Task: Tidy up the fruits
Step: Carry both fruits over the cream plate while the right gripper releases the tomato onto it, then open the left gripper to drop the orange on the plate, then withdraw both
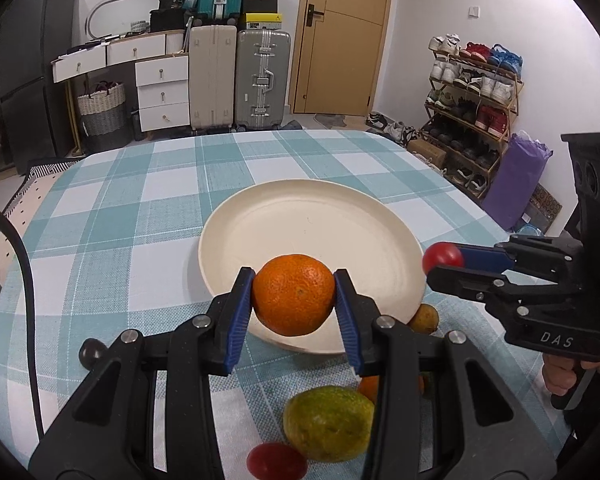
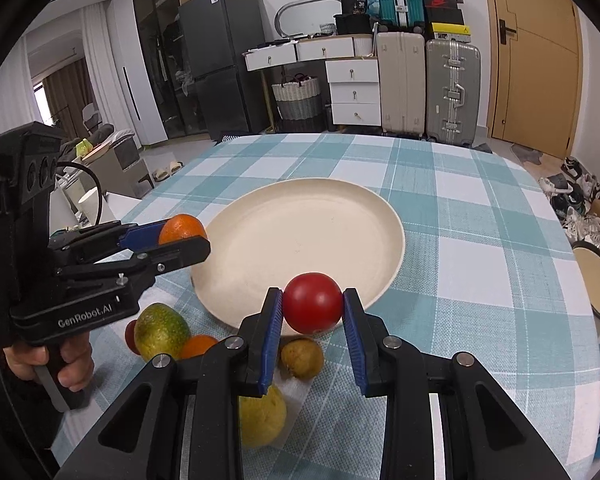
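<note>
Cream plate point(image 1: 260, 216) (rim unobstructed, seemingly).

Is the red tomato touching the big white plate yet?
Apart. The right wrist view shows the tomato clamped in the right gripper, hanging above the plate's near rim.
</note>
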{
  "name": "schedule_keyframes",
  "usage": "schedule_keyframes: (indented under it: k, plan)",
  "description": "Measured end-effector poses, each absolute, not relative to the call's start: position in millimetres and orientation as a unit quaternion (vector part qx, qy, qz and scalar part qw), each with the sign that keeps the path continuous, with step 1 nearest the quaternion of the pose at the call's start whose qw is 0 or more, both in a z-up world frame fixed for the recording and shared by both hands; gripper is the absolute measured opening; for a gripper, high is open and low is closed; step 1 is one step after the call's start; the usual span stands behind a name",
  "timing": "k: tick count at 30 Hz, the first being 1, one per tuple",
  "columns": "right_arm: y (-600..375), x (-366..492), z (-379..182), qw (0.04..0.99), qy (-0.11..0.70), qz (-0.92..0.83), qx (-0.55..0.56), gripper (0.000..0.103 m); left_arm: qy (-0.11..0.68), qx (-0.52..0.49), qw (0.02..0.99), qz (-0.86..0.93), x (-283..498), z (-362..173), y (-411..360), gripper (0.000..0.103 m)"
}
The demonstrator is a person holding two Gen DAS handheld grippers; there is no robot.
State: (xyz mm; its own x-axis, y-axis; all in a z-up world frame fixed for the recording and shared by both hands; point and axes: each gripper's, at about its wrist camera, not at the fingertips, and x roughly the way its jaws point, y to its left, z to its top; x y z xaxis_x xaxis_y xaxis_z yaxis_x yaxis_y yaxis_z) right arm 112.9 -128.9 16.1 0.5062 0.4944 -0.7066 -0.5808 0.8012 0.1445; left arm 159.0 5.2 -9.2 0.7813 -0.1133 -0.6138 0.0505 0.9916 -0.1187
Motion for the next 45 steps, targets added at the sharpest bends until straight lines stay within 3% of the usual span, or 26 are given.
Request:
schedule_keyframes:
  k: [27, 30, 33, 35, 40, 45]
  plan:
    - [-117.9, 131.4, 7.1, 0.873, 0.399, 0.27, -0.082, 0.034, 0.353, -0.048, 0.933, -0.04, 194.4, -26.4, 5.0, 0.037]
    - [-121.9, 127.6, 11.3, 0.879, 0.391, 0.262, -0.081, 0.049, 0.357, -0.051, 0.932, -0.04, 191.8, -25.3, 5.7, 0.043]
    - [-128.8, 121.6, 15.6, 0.881, 0.388, 0.261, -0.073, 0.066, 0.351, -0.042, 0.935, -0.032, 184.1, -21.6, 5.7, 0.058]
    - [-133.4, 117.1, 18.1, 0.888, 0.382, 0.246, -0.072, 0.085, 0.344, -0.038, 0.938, -0.019, 178.2, -17.8, 6.2, 0.087]
    - [-142.8, 107.2, 24.1, 0.894, 0.373, 0.239, -0.072, 0.101, 0.321, -0.035, 0.946, -0.007, 161.0, -4.8, 6.8, 0.099]
    - [-148.7, 96.1, 26.9, 0.894, 0.367, 0.248, -0.073, 0.103, 0.305, -0.029, 0.952, 0.0, 141.1, 4.7, 7.4, 0.102]
